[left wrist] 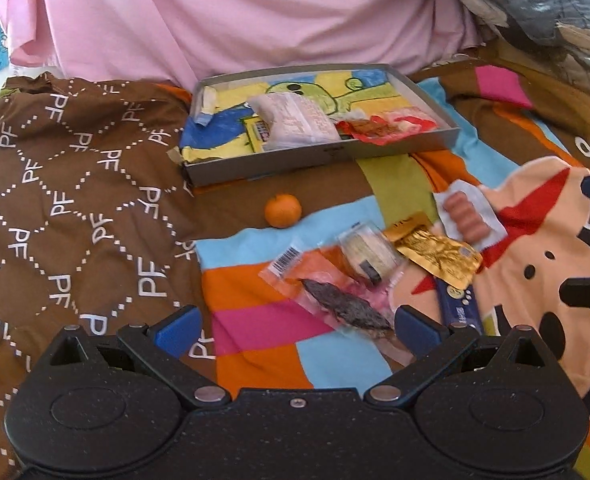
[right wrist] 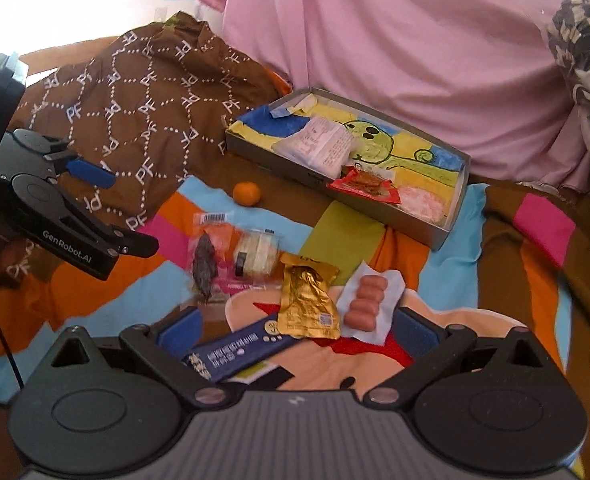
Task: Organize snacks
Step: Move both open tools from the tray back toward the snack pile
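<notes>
Left gripper (left wrist: 297,326): my blue-padded fingers stand wide apart and grip nothing, hovering over the near end of the clear packet with a dark dried snack (left wrist: 347,308).
Right gripper (right wrist: 299,330): my fingers are spread just as wide and empty, with the long dark-blue wrapped bar (right wrist: 239,350) lying between them.
Shallow grey cardboard box (left wrist: 431,98): sits at the far side on the patchwork bedcover (left wrist: 255,324), lined with a child's green-and-yellow drawing; inside lie a white translucent packet (left wrist: 295,122) and a red-wrapped snack (left wrist: 379,128).
Small orange tangerine (left wrist: 283,210): alone on the cover, just in front of the box.
Loose pile: clear packet of pale round cakes (left wrist: 369,254), crinkled gold foil pouch (left wrist: 435,254), and clear-packed pink sausages (left wrist: 465,218), all close together, some overlapping.
Brown cloth printed with white "PF" (left wrist: 75,200): bunched to my left.
Pink sheet (left wrist: 235,12): hangs behind the box.
</notes>
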The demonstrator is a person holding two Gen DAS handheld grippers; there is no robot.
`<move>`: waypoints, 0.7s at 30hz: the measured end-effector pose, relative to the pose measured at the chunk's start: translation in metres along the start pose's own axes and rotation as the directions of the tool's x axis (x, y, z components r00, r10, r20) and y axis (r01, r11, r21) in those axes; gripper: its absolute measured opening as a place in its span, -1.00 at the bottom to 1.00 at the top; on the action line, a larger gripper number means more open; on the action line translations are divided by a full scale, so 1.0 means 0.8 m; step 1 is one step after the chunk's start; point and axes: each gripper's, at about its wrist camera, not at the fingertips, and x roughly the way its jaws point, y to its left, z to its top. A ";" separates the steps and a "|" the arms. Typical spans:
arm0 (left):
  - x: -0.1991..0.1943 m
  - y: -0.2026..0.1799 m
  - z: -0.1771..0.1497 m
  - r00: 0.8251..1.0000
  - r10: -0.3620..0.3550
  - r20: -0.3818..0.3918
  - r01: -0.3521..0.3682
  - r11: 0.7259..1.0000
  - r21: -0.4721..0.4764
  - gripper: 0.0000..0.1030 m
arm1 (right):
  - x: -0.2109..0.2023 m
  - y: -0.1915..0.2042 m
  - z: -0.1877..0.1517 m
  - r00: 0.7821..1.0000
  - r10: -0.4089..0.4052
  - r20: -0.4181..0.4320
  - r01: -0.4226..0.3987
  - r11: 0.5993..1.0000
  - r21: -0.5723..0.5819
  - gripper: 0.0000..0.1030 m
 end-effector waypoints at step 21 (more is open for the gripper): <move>0.039 -0.090 -0.019 0.980 -0.155 -0.121 0.176 0.968 0.182 0.98 | 0.063 -0.065 -0.044 0.952 0.004 -0.305 0.068 0.972 0.226 1.00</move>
